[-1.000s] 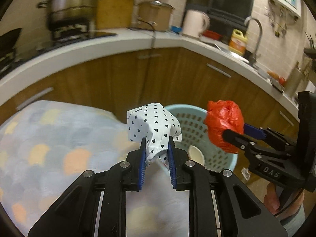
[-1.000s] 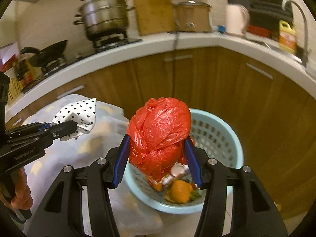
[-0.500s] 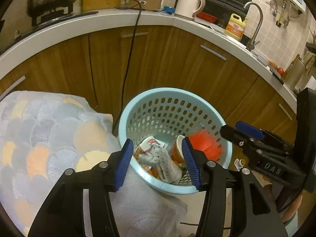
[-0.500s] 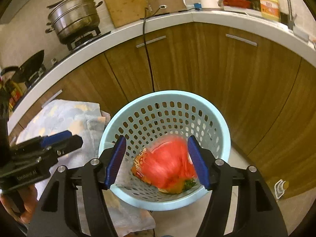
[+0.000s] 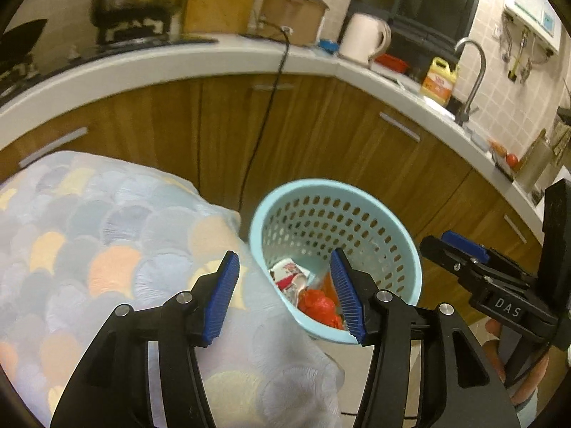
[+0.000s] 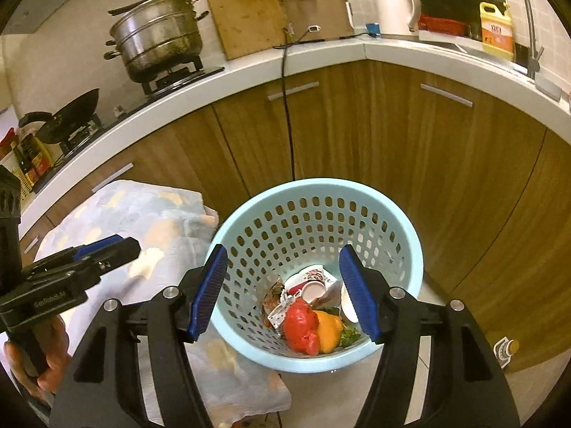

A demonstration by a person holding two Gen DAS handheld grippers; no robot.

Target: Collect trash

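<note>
Cabinets (image 6: 392, 149): brown wood fronts, curving round the far side under a white worktop (image 6: 249, 67); black cable (image 6: 287, 114) hangs down the front.
Tabletop (image 5: 89, 249): near left, under a cloth of pale blue, orange and yellow scales; its right edge is just beside the basket.
Basket (image 6: 410, 249): light blue, perforated wall, upright on the floor between tabletop and cabinets.
Trash: all in the basket bottom. Red plastic bag (image 6: 301, 324), crumpled, at centre; an orange piece (image 6: 330, 328) touching it on the right; printed paper cup (image 6: 314, 278) on the far side; white dotted wrapper (image 6: 280, 315) on the left; green scraps (image 6: 348, 335) at right.
Left gripper (image 5: 283, 296): over the tabletop's right edge and the basket's left rim. Jaws apart, having just been opening; nothing between the blue pads.
Right gripper (image 6: 283, 294): directly above the basket. Jaws apart, having just been opening; nothing clamped, trash visible below through the gap.
Hands: fingers of the left hand (image 6: 39, 356) wrap the left handle; part of the right hand (image 5: 514, 363) shows at the other handle.
Worktop items: steamer pot (image 6: 157, 46) far left, cutting board (image 6: 246, 10), white kettle (image 6: 396, 7), yellow bottle (image 6: 496, 30) by the tap.
Floor: small bottle (image 6: 505, 349) near right, beside the cabinets.
</note>
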